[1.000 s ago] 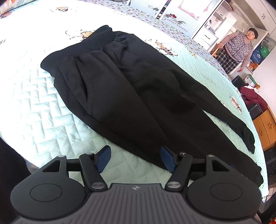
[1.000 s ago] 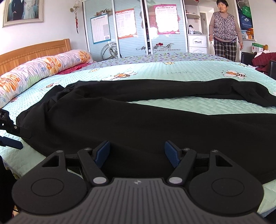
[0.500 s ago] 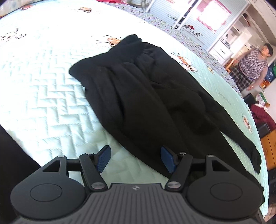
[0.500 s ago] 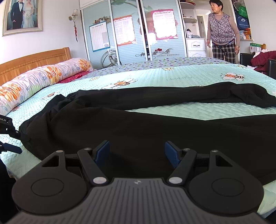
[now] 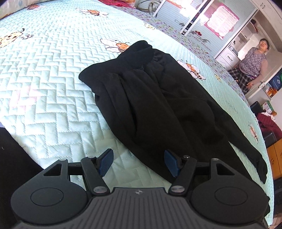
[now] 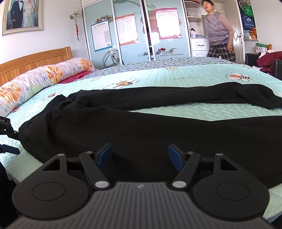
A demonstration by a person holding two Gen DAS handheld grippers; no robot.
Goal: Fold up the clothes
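On a bed (image 5: 52,74) spread with a pale green quilted cover printed with cartoon bees, a pair of black trousers (image 5: 158,109) lies flat, its gathered waistband toward the middle of the bed and its two legs running off toward the far edge. From the left wrist view, the left hand-held gripper (image 5: 138,163) hovers over the near edge of the trousers with its blue pads spread apart and nothing between them; one pad is above bare quilt, the other above black cloth. From the right wrist view, the right hand-held gripper (image 6: 140,155) is likewise released, its pads wide apart and low over the nearer trouser leg, gripping no fabric. The trousers (image 6: 141,126) fill the foreground there, one leg stretched across the cover farther back. A floral bolster pillow (image 6: 44,77) rests against the wooden headboard (image 6: 35,59) at left. A framed portrait (image 6: 23,15) hangs above it. Sliding wardrobe doors (image 6: 132,35) with posters line the back wall. A person (image 6: 220,30) in a patterned top and checked trousers stands beyond the bed.
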